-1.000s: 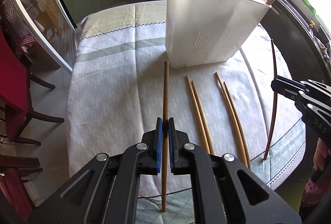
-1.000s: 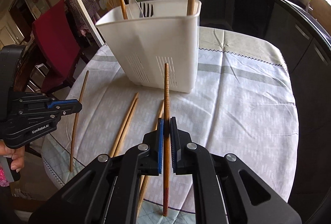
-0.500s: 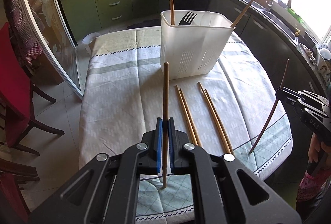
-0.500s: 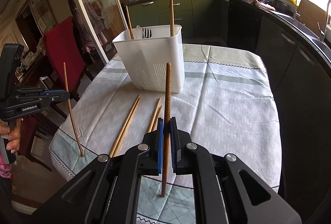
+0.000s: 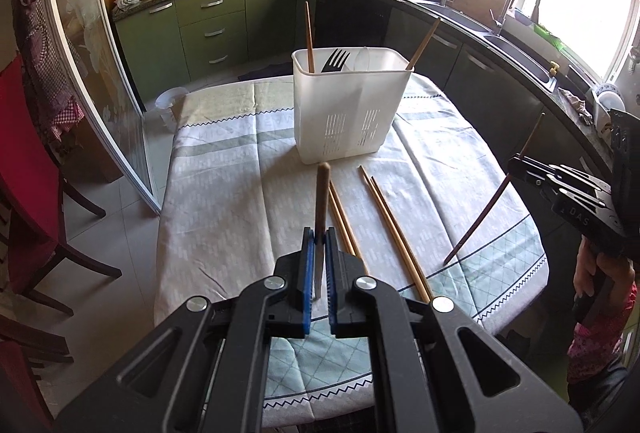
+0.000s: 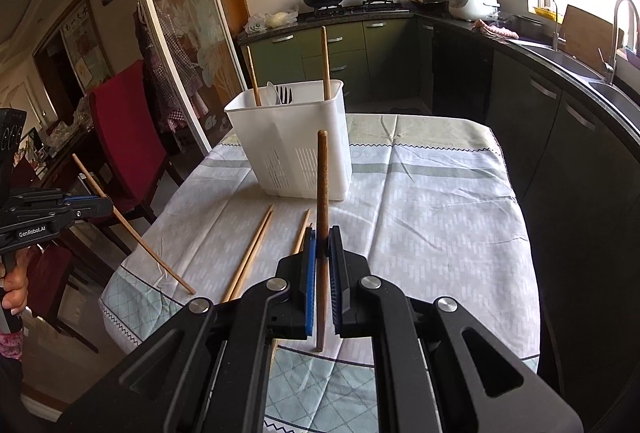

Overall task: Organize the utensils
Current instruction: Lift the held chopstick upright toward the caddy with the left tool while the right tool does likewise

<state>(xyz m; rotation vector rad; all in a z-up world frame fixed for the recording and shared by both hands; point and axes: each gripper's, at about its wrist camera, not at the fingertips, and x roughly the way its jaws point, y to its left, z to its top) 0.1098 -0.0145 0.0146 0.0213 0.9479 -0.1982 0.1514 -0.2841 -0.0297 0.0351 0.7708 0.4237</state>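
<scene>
The left gripper point(image 5: 319, 239) is clamped on one light chopstick point(image 5: 321, 193), lifted off the tablecloth point(image 5: 224, 193). Ahead and to its right lie four chopsticks in two pairs point(image 5: 384, 217). Beyond them the white holder point(image 5: 348, 113) contains two chopsticks, one black fork point(image 5: 335, 60) and one clear spoon. Farther right, the right gripper point(image 6: 322, 243) pinches one dark chopstick point(image 6: 322, 185).
</scene>
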